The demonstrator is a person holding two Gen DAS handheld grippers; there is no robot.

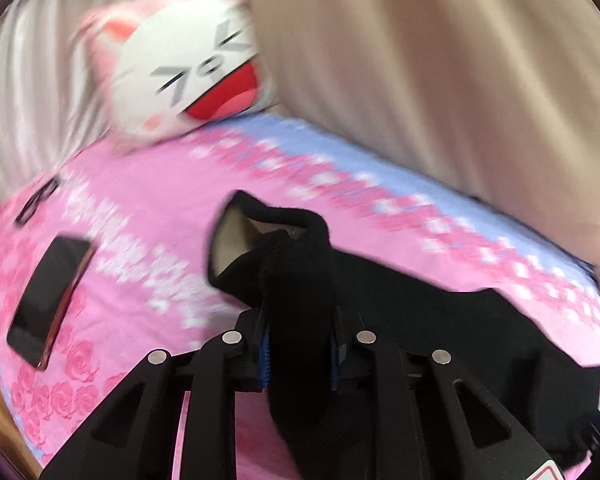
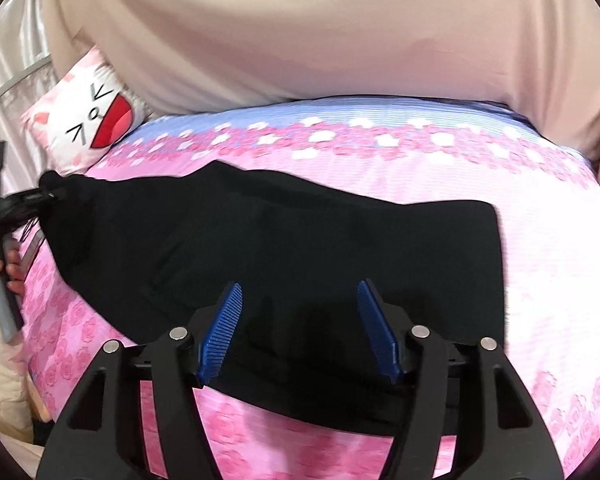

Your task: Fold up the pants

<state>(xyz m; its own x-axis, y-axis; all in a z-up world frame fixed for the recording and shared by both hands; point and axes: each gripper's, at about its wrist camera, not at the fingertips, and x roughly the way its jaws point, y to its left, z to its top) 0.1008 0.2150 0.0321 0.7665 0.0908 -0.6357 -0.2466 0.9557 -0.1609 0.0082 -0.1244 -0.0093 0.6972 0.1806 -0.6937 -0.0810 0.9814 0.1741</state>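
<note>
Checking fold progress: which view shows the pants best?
Right wrist: the pants lie almost whole across the bed. Left wrist shows only a bunched end clamped in the left gripper, blurred.

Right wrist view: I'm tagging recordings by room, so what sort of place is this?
Most likely a bedroom: the black pants lie on a bed with a pink rose-patterned sheet, a white and pink cartoon-cat pillow sits at one end, and beige fabric, perhaps a curtain, hangs behind.

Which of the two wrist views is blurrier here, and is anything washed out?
Left wrist view: heavy motion smear across the cat pillow and bedsheet, though the left gripper stays sharp. Right wrist view: mostly crisp; black pants lose fold detail; fisheye bends the bed edge.
</note>
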